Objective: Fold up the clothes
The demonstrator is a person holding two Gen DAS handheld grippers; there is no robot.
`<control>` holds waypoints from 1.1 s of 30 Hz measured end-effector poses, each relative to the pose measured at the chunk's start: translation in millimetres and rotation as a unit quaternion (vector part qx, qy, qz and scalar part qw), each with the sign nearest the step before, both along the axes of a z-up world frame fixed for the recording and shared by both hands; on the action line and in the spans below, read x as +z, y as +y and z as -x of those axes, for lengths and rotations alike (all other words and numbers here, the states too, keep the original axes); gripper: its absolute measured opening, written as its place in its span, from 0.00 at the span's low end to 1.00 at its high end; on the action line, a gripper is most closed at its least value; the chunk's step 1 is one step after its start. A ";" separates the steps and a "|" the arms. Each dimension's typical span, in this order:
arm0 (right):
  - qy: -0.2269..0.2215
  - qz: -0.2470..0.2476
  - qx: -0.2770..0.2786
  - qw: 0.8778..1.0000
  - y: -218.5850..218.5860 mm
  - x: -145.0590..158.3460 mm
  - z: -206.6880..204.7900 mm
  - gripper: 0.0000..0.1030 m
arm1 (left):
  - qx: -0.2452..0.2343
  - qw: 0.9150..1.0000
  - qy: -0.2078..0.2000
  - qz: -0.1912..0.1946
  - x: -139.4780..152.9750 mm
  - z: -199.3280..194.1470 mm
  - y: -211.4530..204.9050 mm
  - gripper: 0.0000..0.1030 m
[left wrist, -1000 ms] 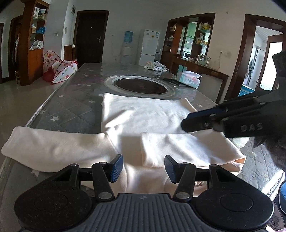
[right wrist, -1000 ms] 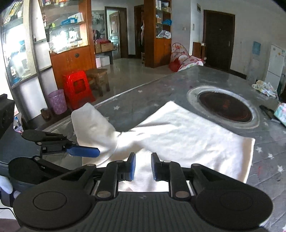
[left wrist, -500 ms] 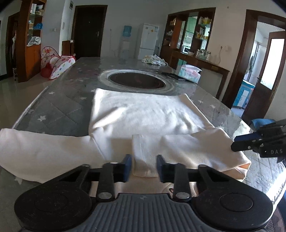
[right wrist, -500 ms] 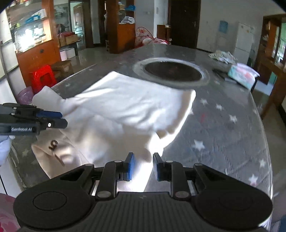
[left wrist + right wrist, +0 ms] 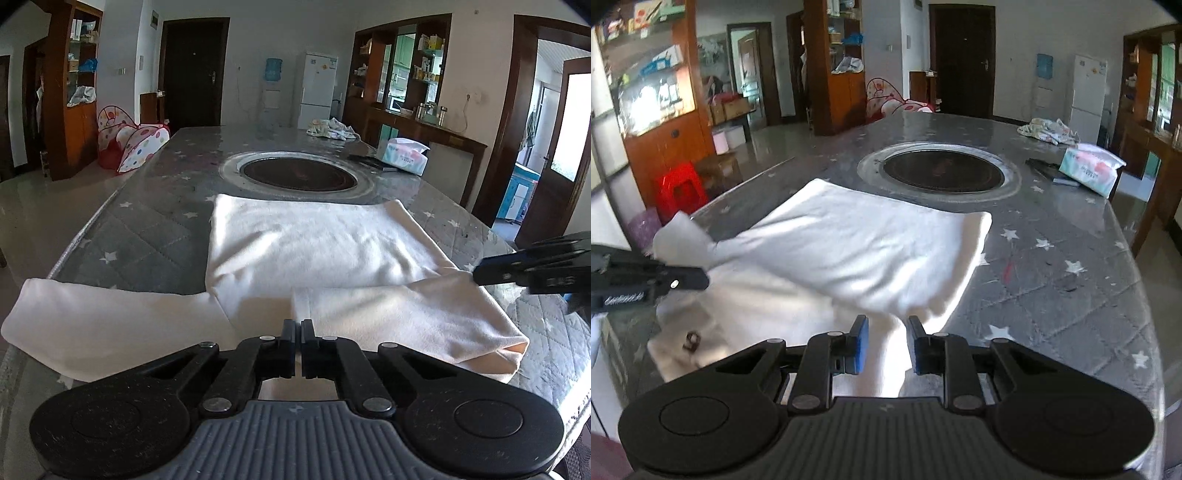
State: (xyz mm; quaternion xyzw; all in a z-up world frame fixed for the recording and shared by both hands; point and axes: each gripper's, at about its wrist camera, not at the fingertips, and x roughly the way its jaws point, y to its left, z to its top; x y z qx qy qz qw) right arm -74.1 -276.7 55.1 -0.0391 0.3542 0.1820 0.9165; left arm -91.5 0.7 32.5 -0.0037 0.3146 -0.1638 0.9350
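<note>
- The left gripper (image 5: pixel 298 334) has its jaws together at the near edge of a cream long-sleeved top (image 5: pixel 306 243) spread on the grey star-quilted bench (image 5: pixel 147 236).
- One sleeve (image 5: pixel 402 317) lies folded across the body.
- The right gripper (image 5: pixel 517 267) enters from the right, at the top's shoulder.

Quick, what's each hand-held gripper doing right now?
Left hand-held gripper: just closed, pinching the white shirt.
Right hand-held gripper: partly open around shirt fabric, grip unclear.
</note>
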 end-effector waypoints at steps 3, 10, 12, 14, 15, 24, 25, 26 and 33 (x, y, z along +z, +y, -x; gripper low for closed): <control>0.011 0.000 -0.002 1.000 3.1 -14.1 -8.3 0.19 | 0.008 1.000 -0.009 -0.003 6.0 3.4 2.6 0.02; 0.001 0.011 -0.009 1.000 -0.2 -10.9 -3.3 0.19 | -0.001 1.000 0.010 -0.010 0.2 0.6 5.7 0.06; -0.009 0.014 0.001 1.000 2.1 -3.7 4.9 0.19 | -0.001 1.000 0.010 -0.014 -0.5 2.3 5.3 0.06; -0.012 0.015 0.016 1.000 6.2 0.0 12.0 0.19 | 0.002 1.000 0.007 -0.009 0.7 4.2 6.0 0.06; -0.013 0.020 0.025 0.999 9.8 -0.3 15.3 0.19 | 0.001 1.000 0.006 -0.004 1.5 4.8 5.9 0.06; 0.009 0.062 0.064 0.996 33.6 -18.7 26.8 0.21 | -0.018 1.000 0.022 0.003 -14.3 3.0 0.3 0.07; 0.007 0.065 0.067 0.996 34.8 -17.9 27.6 0.21 | -0.014 1.000 0.020 0.008 -12.6 3.7 3.7 0.08; 0.006 0.065 0.070 0.995 35.7 -16.6 28.3 0.21 | -0.008 1.000 0.016 0.010 -10.7 4.1 7.7 0.10; 0.005 0.062 0.078 0.995 45.5 -13.8 27.6 0.24 | 0.122 0.992 -0.001 0.013 -8.5 -8.5 61.5 0.34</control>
